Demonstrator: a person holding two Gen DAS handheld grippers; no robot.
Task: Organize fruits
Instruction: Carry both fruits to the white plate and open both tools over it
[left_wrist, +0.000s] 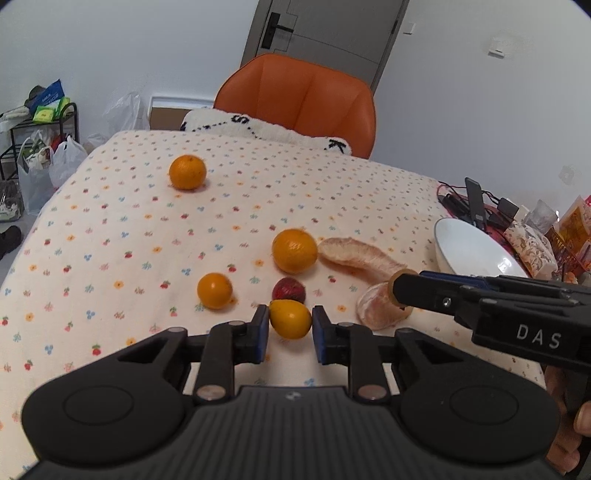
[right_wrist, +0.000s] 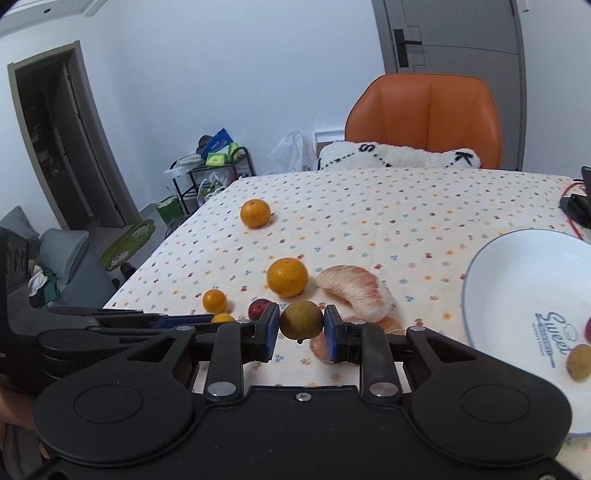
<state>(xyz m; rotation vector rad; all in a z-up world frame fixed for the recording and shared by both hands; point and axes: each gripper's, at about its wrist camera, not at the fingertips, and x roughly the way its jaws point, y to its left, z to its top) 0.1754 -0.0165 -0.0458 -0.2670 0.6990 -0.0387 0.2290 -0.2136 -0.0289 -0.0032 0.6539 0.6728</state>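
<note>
Black linkages and blue-padded fingers of the left gripper (left_wrist: 290, 326) fill the bottom of the left wrist view, and a small yellow-orange oval fruit (left_wrist: 290, 319) is framed between the pads; whether the pads press on it or merely stand beside it cannot be told from this angle. Just behind that fruit a small dark red round fruit (left_wrist: 289, 289) is seen on the worktop (left_wrist: 110, 229), which is covered by a cream cloth printed with little flowers. A small orange (left_wrist: 214, 290) lies to its left, a larger orange (left_wrist: 294, 250) sits behind it, and a third orange (left_wrist: 187, 172) rests well apart toward the far edge. A peeled pale pink pomelo segment (left_wrist: 360, 256) lies just beside the larger orange, and a second peeled piece (left_wrist: 380, 310) is partly hidden by the right gripper.

In the right wrist view, the right gripper (right_wrist: 301, 328) is pinched on a round brownish-green fruit (right_wrist: 301, 319), which is held clear of the cloth between the blue pads. A white bowl with a blue rim (right_wrist: 480, 266) and blue lettering stands to the right; a similar brownish fruit (right_wrist: 579, 362) lies inside it, with a sliver of something red at the frame edge.

An orange padded chair (left_wrist: 306, 96) with a white fluffy cushion (left_wrist: 258, 129) is placed at the far side.
</note>
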